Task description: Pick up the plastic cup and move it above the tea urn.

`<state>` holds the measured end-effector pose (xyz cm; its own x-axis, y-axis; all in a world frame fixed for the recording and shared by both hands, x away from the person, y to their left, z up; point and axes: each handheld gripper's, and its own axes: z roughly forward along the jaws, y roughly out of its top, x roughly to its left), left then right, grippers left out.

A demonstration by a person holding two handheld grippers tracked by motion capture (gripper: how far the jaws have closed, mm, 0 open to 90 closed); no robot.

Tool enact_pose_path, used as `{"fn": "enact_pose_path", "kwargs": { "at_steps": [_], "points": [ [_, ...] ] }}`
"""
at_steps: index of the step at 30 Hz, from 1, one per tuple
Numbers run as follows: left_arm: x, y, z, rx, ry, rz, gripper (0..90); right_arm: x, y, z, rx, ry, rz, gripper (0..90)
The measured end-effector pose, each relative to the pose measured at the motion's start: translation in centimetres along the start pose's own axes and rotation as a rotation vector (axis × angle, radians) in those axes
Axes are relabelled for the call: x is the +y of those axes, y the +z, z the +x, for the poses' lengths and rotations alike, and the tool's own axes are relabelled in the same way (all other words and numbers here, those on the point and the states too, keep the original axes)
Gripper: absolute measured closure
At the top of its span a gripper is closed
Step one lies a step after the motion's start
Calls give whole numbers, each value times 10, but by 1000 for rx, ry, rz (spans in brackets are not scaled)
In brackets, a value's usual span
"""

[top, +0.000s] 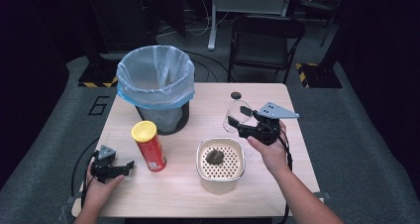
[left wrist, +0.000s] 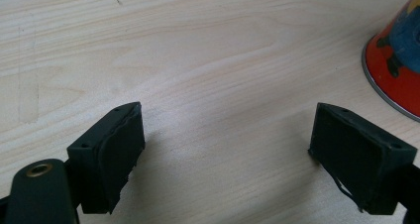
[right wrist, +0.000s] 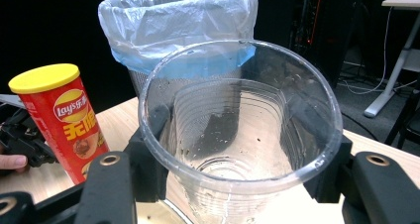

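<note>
Right claw (top: 246, 119) is clenched around a clear plastic cup (right wrist: 240, 130), which looks light, flimsy and crushable, so grip gently below the rim. Left claw (left wrist: 228, 159) rests released on the desk (left wrist: 198, 60).

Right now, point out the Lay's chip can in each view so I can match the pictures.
High view: chip can upright, left of centre, before the lined bin.
Left gripper view: its red base at the right edge, on the table.
Right gripper view: far left, beside the clear cup.
Shared landmark: the can's red body.
</note>
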<state>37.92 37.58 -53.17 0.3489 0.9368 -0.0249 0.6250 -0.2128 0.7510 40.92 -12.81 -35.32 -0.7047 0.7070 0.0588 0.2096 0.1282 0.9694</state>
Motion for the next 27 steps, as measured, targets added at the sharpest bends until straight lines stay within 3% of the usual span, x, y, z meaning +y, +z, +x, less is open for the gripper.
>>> {"fn": "enact_pose_path", "kwargs": {
  "at_steps": [5, 11, 15, 16, 17, 18, 20, 27],
  "points": [
    [0, 0, 0, 1, 0, 0, 133, 7, -3, 5, 0, -35, 1, 381],
    [0, 0, 0, 7, -5, -1, 131, 35, 0, 12, 17, -62, -10, 381],
    [0, 0, 0, 4, -5, 0, 128, 66, 12, 17, 24, -70, -13, 381],
    [0, 0, 0, 3, -2, 0, 127, 81, 20, 19, 19, -84, -8, 380],
    [0, 0, 0, 3, -2, 0, 128, 81, 20, 19, 19, -84, -8, 380],
    [0, 0, 0, 1, -1, 3, 128, 96, 28, 20, 23, -91, -6, 380],
    [0, 0, -1, -1, -1, 2, 128, 108, 35, 21, 28, -92, -9, 380],
    [0, -1, 0, 1, 11, 3, 126, 128, 52, 27, 19, -118, -1, 378]
  ]
}}
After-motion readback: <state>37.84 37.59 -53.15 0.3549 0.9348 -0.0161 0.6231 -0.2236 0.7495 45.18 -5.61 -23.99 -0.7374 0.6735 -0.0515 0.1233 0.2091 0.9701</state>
